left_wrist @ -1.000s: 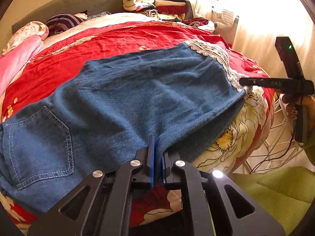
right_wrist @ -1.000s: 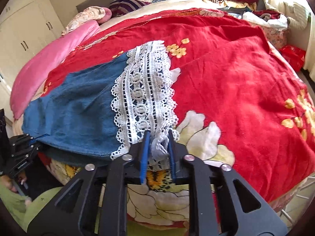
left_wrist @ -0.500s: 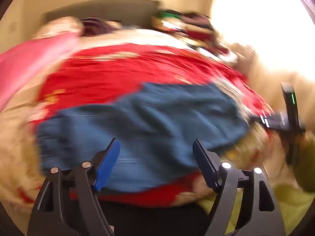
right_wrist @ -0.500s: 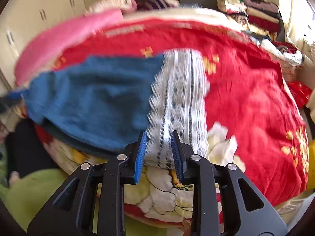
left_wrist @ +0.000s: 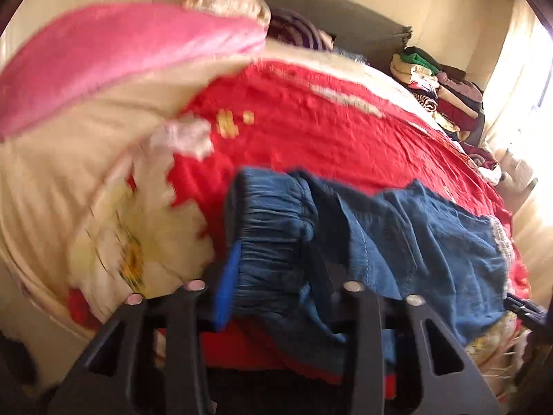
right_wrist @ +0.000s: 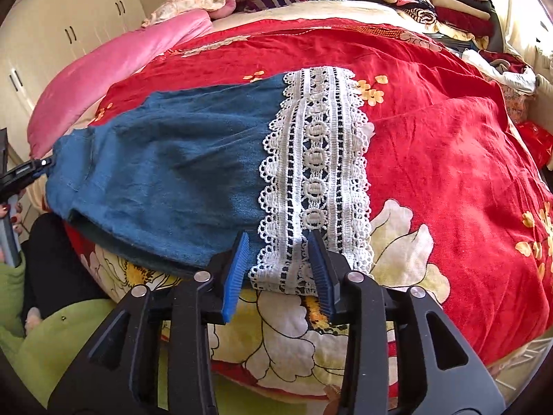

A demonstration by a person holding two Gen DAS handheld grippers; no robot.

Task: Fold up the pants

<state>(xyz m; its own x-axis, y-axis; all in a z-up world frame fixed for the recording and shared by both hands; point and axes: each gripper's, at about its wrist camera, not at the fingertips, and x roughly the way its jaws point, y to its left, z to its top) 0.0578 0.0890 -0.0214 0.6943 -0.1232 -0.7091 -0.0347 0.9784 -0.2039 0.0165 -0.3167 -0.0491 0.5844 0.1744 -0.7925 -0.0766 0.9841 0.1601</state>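
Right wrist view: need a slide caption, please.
Right gripper open around the lace hem of blue pants on a red bedspread.

Home bedroom, bed with red floral quilt [right_wrist: 432,145], wardrobe doors [right_wrist: 69,34], stacked clothes [right_wrist: 446,3]

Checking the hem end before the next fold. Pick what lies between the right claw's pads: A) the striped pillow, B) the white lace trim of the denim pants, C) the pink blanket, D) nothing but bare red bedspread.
B: in the right wrist view the right claw straddles the near end of the white lace trim on the blue denim pants; the pads stand apart, not pinching it.
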